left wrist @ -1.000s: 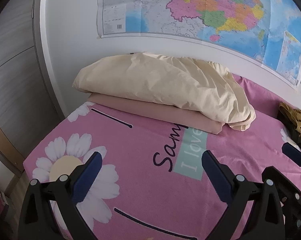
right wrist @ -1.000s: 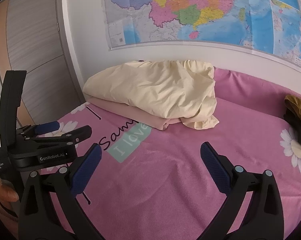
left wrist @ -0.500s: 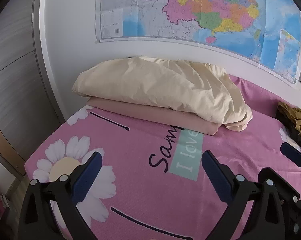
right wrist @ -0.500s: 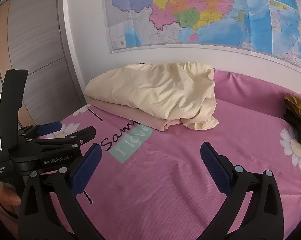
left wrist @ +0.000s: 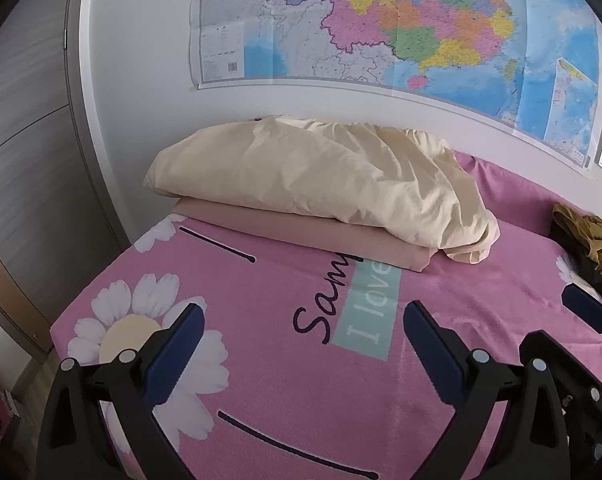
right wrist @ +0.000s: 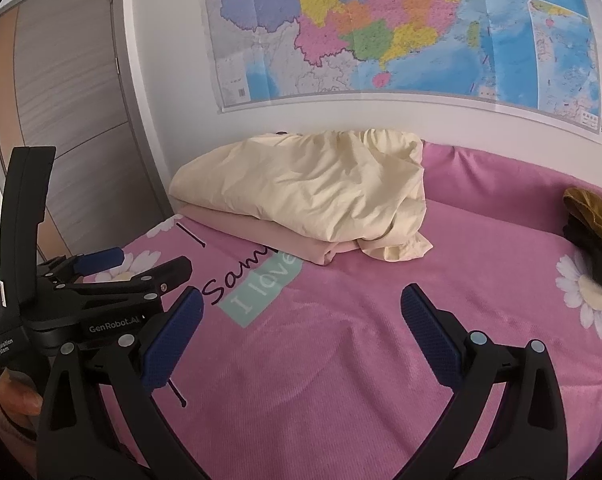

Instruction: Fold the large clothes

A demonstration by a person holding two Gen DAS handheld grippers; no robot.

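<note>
A crumpled mustard and black pile of clothes (left wrist: 589, 240) (right wrist: 595, 232) lies at the far right of the pink bed. My left gripper (left wrist: 301, 336) hovers open over the bed's front, above the daisy print and the lettering, holding nothing. My right gripper (right wrist: 301, 320) is open too, empty, over bare pink cover near the middle. The left gripper's body (right wrist: 81, 304) shows at the left of the right wrist view, held by a hand (right wrist: 13, 400). The right gripper's blue fingertip (left wrist: 585, 308) shows at the right edge of the left wrist view.
A cream duvet (left wrist: 321, 176) lies on a folded beige blanket (left wrist: 309, 232) at the head of the bed, against the wall. A large map (left wrist: 381, 24) hangs above. A grey wardrobe door (right wrist: 69, 100) stands to the left. The bed's left edge (left wrist: 85, 292) drops to the floor.
Both views have shifted slightly: the bedding pile sits a little lower and further left in the left wrist view. Both grippers stay open and empty.
</note>
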